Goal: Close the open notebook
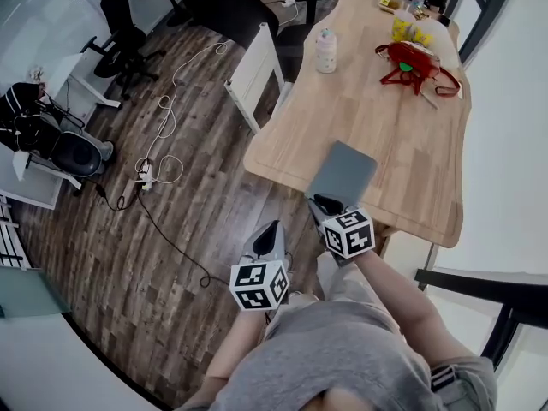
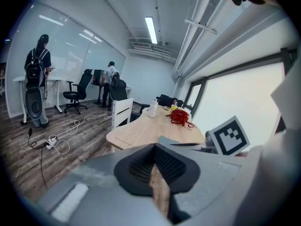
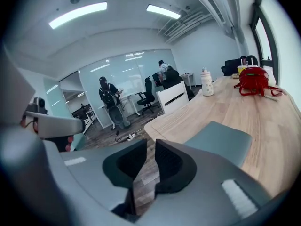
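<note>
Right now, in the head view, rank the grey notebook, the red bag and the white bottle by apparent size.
1. grey notebook: largest, though it also lies nearest the camera.
2. red bag: clearly smaller, even with its straps counted.
3. white bottle: smallest, seen steeply from above.

No words, numbers or brands are showing legibly anywhere. Only letterless black-and-white square markers are appearing, on the cubes of the left gripper [image 1: 271,229] and right gripper [image 1: 324,203], near six o'clock.

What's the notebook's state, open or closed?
Closed. The notebook lies on the table showing one plain grey cover, with no spread pages in the head view or right gripper view.
</note>
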